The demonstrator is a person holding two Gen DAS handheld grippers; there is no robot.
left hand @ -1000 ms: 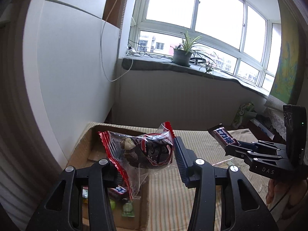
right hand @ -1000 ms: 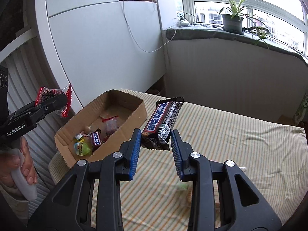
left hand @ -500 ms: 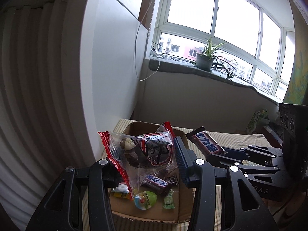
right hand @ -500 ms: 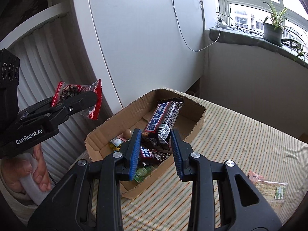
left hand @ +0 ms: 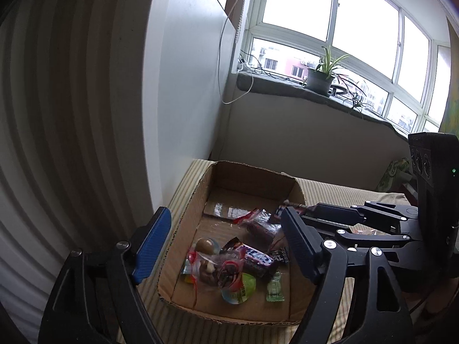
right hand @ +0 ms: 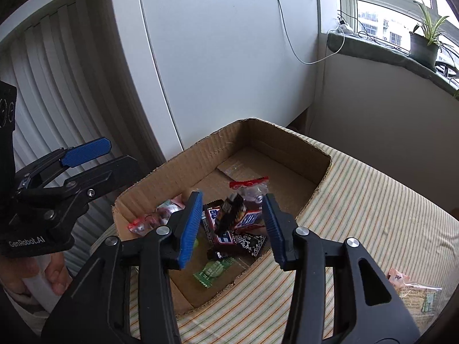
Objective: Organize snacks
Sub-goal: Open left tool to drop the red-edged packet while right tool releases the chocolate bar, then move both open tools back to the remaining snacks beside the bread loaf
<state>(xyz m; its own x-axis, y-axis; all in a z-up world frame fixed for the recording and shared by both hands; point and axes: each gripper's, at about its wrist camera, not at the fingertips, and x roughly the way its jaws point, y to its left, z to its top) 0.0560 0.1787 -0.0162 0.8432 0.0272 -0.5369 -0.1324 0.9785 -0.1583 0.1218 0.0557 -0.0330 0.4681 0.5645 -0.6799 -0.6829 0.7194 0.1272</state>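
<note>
We see the chocolate bar (right hand: 231, 210) dropping end-down between our right gripper (right hand: 232, 226) jaws, which have just been opening and no longer press it, straight above the cardboard box (right hand: 287, 134). Our left gripper (left hand: 226, 243), jaws just opened wide and empty, hangs over the box's near end, the clear red-edged snack bag (left hand: 212, 269) lying inside below it.

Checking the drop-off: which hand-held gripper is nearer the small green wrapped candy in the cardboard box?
Right, narrowly. The right hand-held gripper, jaws open, hangs over the box just beyond the green candy. The left hand-held gripper, also open, hovers toward the box's opposite side.
</note>
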